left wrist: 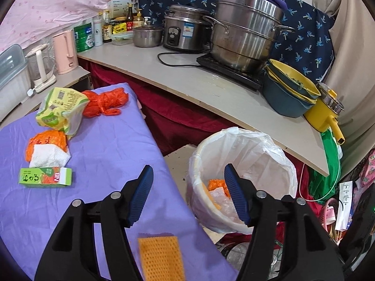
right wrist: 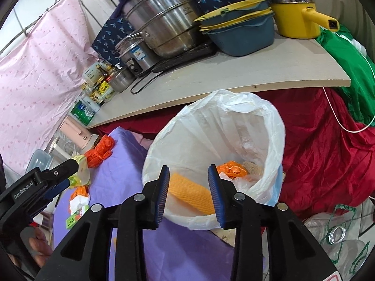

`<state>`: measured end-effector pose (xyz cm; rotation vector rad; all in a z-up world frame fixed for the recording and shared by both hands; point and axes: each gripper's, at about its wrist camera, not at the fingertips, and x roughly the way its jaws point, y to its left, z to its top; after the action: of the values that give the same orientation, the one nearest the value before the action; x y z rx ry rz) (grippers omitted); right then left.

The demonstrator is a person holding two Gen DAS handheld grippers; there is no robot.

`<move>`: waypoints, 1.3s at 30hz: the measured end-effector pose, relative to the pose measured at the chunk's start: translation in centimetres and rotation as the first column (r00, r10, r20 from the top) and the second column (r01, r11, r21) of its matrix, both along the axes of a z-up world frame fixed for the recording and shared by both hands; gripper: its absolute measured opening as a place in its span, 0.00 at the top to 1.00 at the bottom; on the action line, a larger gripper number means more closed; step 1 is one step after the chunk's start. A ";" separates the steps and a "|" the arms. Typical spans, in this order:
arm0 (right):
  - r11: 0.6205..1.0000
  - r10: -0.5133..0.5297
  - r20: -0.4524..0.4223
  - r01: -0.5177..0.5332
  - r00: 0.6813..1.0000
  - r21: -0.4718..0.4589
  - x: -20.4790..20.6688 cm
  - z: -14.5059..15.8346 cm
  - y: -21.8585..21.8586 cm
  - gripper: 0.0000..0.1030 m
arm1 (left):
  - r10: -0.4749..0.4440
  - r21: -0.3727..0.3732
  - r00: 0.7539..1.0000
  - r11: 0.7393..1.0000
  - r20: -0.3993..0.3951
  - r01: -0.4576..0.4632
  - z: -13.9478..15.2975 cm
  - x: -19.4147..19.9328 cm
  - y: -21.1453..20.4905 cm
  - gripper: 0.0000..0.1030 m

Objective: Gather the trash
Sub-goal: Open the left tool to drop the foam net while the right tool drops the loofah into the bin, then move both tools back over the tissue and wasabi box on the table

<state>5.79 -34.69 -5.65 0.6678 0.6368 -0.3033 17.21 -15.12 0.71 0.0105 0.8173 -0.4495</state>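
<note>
My left gripper is open over the right edge of the purple cloth, with nothing between its pads. Below it lies a blurred orange waffle cloth. Farther left on the cloth are a green juice carton, a white tissue, a yellow-green packet and an orange plastic bag. My right gripper is open above the white-lined bin. An orange waffle cloth shows between its fingers, inside the bin and untouched. The left gripper shows at the left, held by a hand.
The bin stands on the floor between the purple table and a long counter. The counter carries steel pots, stacked basins and a yellow pot. Empty plastic bottles lie on the floor at the right.
</note>
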 end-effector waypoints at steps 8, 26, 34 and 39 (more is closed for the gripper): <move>0.997 0.080 0.005 -0.080 0.997 -0.019 0.8 1.2 4.2 0.66 | 0.058 -0.003 0.998 0.998 0.010 -0.058 0.3 -0.5 4.1 0.42; 0.957 0.282 -0.026 -0.283 0.959 -0.055 3.4 2.0 15.0 0.62 | 0.264 -0.003 0.964 0.964 -0.033 -0.264 -1.8 -1.3 17.0 0.42; 0.931 0.357 -0.054 -0.360 0.933 -0.055 5.3 1.2 19.3 0.62 | 0.346 -0.002 0.936 0.938 -0.065 -0.346 -3.3 -0.8 22.2 0.42; 0.913 0.400 -0.073 -0.405 0.913 -0.058 6.9 0.8 22.0 0.62 | 0.391 -0.006 0.917 0.920 -0.081 -0.393 -3.9 -0.2 24.9 0.41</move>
<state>12.68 -12.72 -4.86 0.4445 0.8005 0.0395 17.00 9.82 -3.22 -0.1909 0.8666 -0.0785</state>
